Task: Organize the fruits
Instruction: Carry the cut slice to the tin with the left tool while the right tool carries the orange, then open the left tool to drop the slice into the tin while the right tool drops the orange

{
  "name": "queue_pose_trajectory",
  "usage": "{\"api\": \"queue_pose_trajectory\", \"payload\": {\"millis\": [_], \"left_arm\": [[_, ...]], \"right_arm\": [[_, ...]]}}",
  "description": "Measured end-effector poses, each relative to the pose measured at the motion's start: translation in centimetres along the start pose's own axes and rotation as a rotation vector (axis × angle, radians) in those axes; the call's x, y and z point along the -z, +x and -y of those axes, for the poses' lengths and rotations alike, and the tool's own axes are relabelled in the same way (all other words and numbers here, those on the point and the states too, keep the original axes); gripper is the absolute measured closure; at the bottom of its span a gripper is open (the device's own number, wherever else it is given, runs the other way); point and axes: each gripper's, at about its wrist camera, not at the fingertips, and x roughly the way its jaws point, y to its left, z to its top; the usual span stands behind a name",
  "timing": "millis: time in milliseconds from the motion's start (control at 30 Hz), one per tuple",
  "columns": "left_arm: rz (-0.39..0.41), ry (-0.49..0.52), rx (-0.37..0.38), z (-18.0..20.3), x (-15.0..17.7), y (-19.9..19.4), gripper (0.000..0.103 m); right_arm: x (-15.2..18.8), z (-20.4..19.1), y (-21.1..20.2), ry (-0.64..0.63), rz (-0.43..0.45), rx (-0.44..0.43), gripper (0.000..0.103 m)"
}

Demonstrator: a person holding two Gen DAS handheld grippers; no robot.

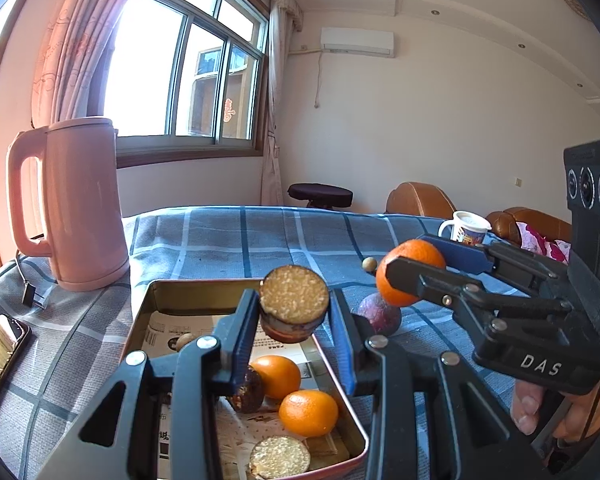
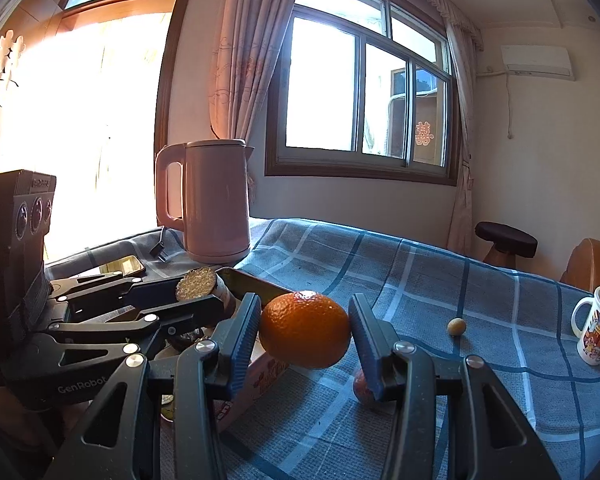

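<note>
Fruit pieces are seen from the left wrist: a round cut fruit half with a yellow grainy face [image 1: 294, 295] is pinched between the left tongs [image 1: 294, 322] above a rectangular metal tin [image 1: 140, 320] lined with printed paper, where two whole oranges [image 1: 308, 413] lie. To the right, an orange [image 1: 410, 276] is gripped by the right tongs [image 1: 420, 266], with a dark purple fruit [image 1: 380, 314] beneath on the blue checked counter cloth [image 1: 228, 240]. A pink kettle [image 1: 82, 204] stands near the left edge.

From the right wrist, the orange [image 2: 305, 330] is clamped in the right tongs [image 2: 305, 332] above the cloth [image 2: 460, 280], the left tongs [image 2: 196, 294] holding the cut half [image 2: 196, 283] over the tin [image 2: 252, 282]. A printed white mug [image 2: 598, 330] stands at the right edge.
</note>
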Motion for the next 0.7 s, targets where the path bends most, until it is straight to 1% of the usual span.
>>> {"api": "queue_pose_trajectory", "payload": {"millis": [700], "left_arm": [[-0.047,-0.048,-0.092,-4.2,0.1,-0.2,0.066]], "right_arm": [[-0.9,-3.1,2.3,-0.046,-0.032,-0.08,0.055]]}}
